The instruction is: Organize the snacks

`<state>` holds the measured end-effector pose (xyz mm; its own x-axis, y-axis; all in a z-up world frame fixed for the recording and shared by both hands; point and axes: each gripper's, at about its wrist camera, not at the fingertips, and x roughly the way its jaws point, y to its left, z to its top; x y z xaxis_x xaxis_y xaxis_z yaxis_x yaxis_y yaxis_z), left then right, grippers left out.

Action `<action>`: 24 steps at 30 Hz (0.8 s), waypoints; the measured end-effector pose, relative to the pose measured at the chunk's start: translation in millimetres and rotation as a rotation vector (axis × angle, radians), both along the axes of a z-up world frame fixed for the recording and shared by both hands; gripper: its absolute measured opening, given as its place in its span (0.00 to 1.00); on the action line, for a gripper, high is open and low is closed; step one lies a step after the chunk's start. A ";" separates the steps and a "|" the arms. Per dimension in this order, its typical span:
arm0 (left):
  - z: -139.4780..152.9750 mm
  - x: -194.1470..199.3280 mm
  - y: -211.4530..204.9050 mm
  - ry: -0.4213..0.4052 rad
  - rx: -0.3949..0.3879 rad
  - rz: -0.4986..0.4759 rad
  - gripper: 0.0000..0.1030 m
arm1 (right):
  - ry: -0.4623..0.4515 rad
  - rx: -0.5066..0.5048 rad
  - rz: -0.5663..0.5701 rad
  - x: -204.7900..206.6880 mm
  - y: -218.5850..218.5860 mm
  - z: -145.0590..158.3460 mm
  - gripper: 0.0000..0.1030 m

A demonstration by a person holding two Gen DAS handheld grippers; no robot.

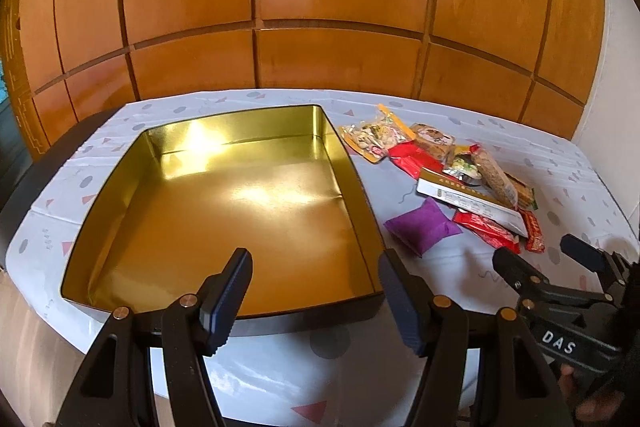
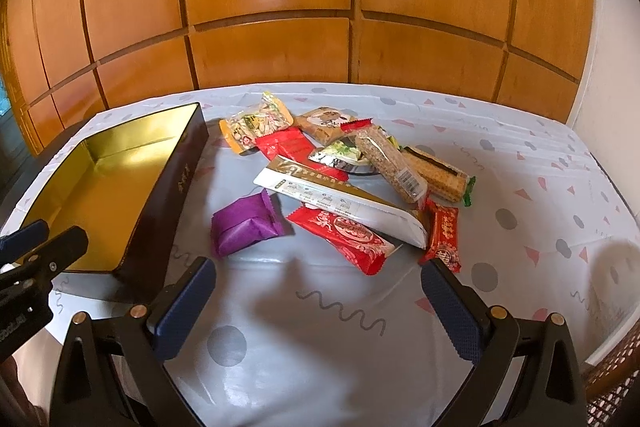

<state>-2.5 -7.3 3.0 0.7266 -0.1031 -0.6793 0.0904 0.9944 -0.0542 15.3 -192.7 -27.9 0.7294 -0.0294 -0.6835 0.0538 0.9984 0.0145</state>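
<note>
Fingers of the left gripper (image 1: 316, 301) stand spread wide with nothing between them, poised over the near rim of the tin box (image 1: 120, 179). From the left wrist view, that box sits on the patterned tablecloth (image 1: 460, 267), its gold inside bare. The snacks lie off to the right of the box: a purple packet (image 1: 422, 225) nearest the right-hand finger, a long white sachet (image 1: 472, 201) behind it, red wrappers and a nut pouch (image 1: 372, 137) farther back. At the right edge the right gripper (image 1: 536, 259) shows from the side, jaws apart, just short of the red wrappers.

From the right wrist view, the right gripper (image 2: 318, 287) has its blue pads (image 2: 186, 301) set wide over bare cloth, gripping nothing. The purple packet (image 2: 244, 225) lies just beyond the left pad, a red wrapper (image 2: 350, 237) ahead between the two pads, and a small red bar (image 2: 444, 235) just past the right pad. Behind them are the white sachet (image 2: 340, 201), a seeded bar (image 2: 390, 165) and a wafer pack (image 2: 436, 169). The tin box (image 2: 168, 195) stands to the left, holding nothing, with the left gripper's tips (image 2: 44, 245) over its near corner.
</note>
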 end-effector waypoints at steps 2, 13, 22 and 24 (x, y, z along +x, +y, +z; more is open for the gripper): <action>-0.4 0.1 -0.2 0.004 -0.034 -0.035 0.66 | 0.001 0.001 0.000 1.7 -3.7 0.8 1.00; 15.4 21.4 -26.0 0.078 -0.178 -0.215 0.71 | -0.005 -0.018 -0.054 49.0 -107.3 45.6 1.00; 9.5 78.2 -89.5 0.317 -0.178 -0.297 0.46 | 0.070 0.014 -0.128 91.9 -221.6 45.0 1.00; 4.0 85.8 -96.8 0.383 -0.213 -0.306 0.43 | 0.086 0.066 -0.187 93.3 -237.8 37.5 1.00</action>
